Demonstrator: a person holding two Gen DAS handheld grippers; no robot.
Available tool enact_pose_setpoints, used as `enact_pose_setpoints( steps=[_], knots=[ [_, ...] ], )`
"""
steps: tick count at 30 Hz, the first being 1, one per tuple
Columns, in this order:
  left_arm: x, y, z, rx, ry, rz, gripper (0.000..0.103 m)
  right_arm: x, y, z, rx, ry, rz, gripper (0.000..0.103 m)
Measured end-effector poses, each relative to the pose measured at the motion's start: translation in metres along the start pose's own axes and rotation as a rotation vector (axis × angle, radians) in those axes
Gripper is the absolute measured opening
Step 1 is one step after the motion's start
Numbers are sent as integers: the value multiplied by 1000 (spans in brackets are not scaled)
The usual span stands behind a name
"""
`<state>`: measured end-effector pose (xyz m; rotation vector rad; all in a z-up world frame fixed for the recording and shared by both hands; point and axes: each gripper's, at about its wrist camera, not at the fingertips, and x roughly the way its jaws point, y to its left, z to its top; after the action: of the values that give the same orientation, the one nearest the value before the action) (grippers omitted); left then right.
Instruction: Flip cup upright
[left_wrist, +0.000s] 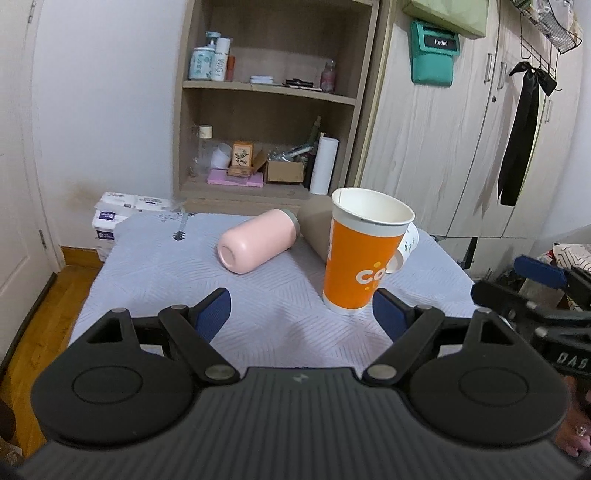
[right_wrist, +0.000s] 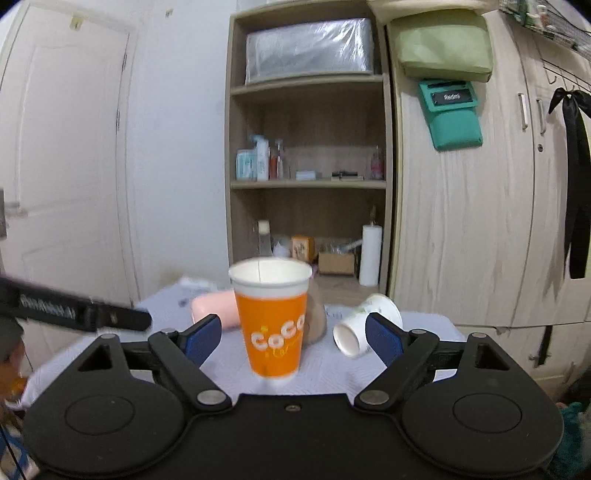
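An orange paper cup (left_wrist: 360, 254) stands upright, mouth up, on the table; in the right wrist view the orange cup (right_wrist: 272, 317) stands between my jaws but apart from both pads. My right gripper (right_wrist: 293, 338) is open and empty. My left gripper (left_wrist: 301, 314) is open and empty, with the cup just ahead of its right pad (left_wrist: 388, 315). A pink cup (left_wrist: 258, 240) lies on its side, as do a beige cup (left_wrist: 314, 225) and a small white paper cup (right_wrist: 364, 325).
The table wears a pale lilac cloth (left_wrist: 184, 288). Behind it stand a wooden shelf unit (left_wrist: 266, 96) with bottles and boxes, and wardrobe doors (left_wrist: 461, 140). Tissue packs (left_wrist: 122, 210) lie on the floor at the left. The right gripper's body (left_wrist: 535, 295) shows at the right edge.
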<state>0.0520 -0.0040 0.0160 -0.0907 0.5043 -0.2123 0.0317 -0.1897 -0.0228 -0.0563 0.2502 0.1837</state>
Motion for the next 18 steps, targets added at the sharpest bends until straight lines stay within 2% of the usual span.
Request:
enact_pose_setpoints(
  steps=[5,12,18],
  knots=[
    [-18,0,-2,2,-27,20,84,-19,2,-2,14,-10,-33,89],
    [-42,-3,-8,10,-63,30,84,-33,5,-1,24,-2,-93,96],
    [-57,-8,-11,37,-76,60,95,-38,13,-1,11,7,-146,103]
  ],
)
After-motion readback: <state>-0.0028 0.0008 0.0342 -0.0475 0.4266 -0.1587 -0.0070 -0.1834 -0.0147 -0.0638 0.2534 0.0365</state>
